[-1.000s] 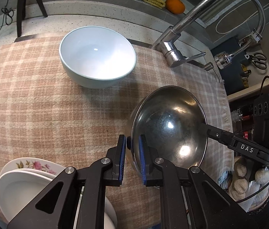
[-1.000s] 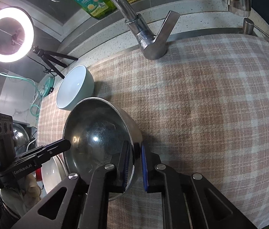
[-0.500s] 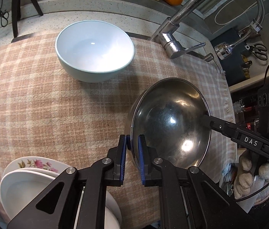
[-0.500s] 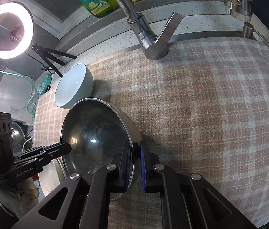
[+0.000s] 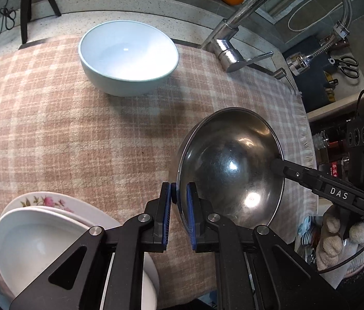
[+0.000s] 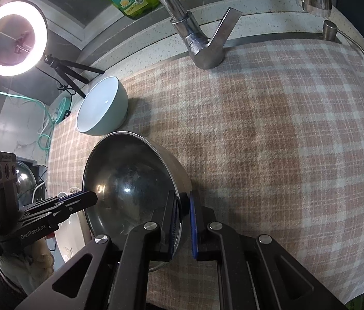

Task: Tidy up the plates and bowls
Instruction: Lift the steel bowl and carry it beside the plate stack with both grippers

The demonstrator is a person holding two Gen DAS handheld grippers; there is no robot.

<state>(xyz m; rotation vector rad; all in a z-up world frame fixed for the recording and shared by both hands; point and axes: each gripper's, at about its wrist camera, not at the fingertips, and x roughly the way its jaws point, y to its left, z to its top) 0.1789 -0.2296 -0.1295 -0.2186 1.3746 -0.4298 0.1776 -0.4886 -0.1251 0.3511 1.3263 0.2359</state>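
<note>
Two claws pinching steel bowl (image 5: 229, 170) rim, pale bowl (image 5: 127, 56) empty

A speckled stone counter (image 5: 83, 20) carries a pink-and-cream checked woven cloth (image 5: 65, 134) that covers most of it. Directly on the cloth, well ahead of the left jaws, a pale blue round ceramic bowl (image 5: 127, 56) stands upright. Down to the left of those jaws lies a stack of white ceramic plates (image 5: 39, 235), the lower one flower-patterned. A chrome tap (image 6: 202, 41) rises at the cloth's far edge.
</note>
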